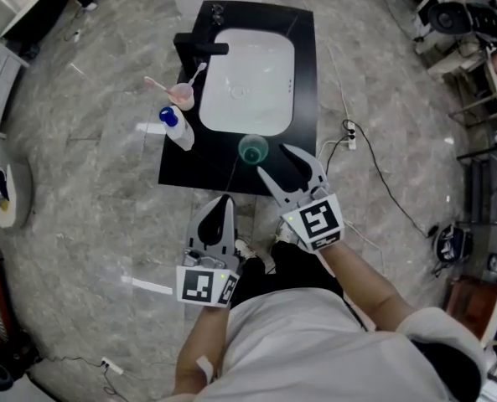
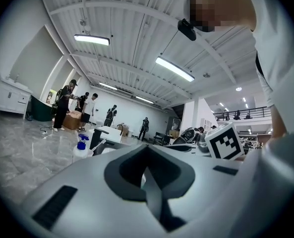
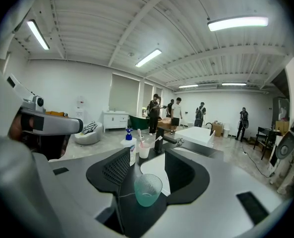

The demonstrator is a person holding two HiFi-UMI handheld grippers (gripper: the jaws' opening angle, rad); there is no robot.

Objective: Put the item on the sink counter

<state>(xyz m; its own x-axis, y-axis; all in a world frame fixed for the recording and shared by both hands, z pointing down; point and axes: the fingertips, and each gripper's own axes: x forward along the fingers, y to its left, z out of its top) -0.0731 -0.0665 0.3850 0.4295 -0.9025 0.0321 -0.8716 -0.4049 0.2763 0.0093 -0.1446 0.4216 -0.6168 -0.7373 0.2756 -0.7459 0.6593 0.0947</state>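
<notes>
A translucent green cup (image 1: 253, 149) stands upright on the black sink counter (image 1: 305, 99), near its front edge and just before the white basin (image 1: 248, 78). My right gripper (image 1: 275, 161) is open at that edge. In the right gripper view the cup (image 3: 147, 189) sits low between the two dark pads (image 3: 118, 167), and neither pad visibly presses on it. My left gripper (image 1: 224, 210) hangs short of the counter, over the floor, shut with nothing in it. In the left gripper view its jaws (image 2: 147, 182) meet in a thin line.
On the counter's left side stand a white bottle with a blue cap (image 1: 178, 128) and a pink cup holding toothbrushes (image 1: 181, 95), beside a black faucet (image 1: 199, 48). A cable and power strip (image 1: 349, 136) lie on the marble floor to the right. People stand far off in the hall.
</notes>
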